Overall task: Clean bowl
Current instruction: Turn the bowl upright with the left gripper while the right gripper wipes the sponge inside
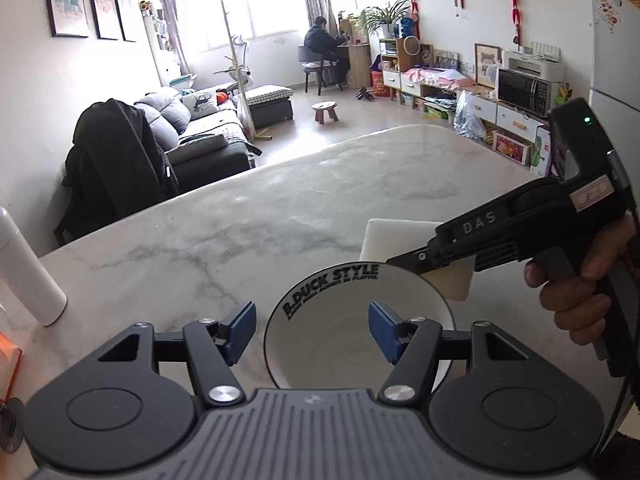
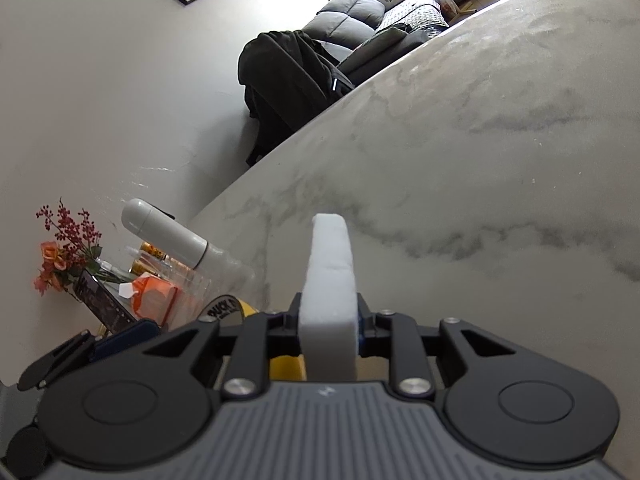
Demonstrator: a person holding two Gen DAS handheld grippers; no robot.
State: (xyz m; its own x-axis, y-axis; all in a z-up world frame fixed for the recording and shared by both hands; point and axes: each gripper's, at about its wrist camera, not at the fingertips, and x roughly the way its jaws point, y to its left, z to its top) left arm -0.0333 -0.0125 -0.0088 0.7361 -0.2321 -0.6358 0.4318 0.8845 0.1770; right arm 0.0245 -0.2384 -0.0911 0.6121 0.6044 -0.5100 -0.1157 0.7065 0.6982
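Left of the bowl [image 1: 352,332] a white flask [image 1: 28,268] stands on the marble tabletop [image 1: 280,200]. The left gripper [image 1: 312,330] gapes half wide over the bowl's left rim, touching nothing. Right of the bowl, the right gripper [image 1: 416,258] clamps a white sponge [image 2: 330,276].

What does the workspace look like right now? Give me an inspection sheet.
Surface: marble table, mostly bare.
Job's things: white bowl near the front edge; white sponge.
Clutter: white bottle, orange packet, flowers.
Grippers: left gripper open, right finger over the bowl, left finger outside its rim; right gripper shut on the sponge.
Cables: nothing seen.
Surroundings: sofa, seated person, microwave.
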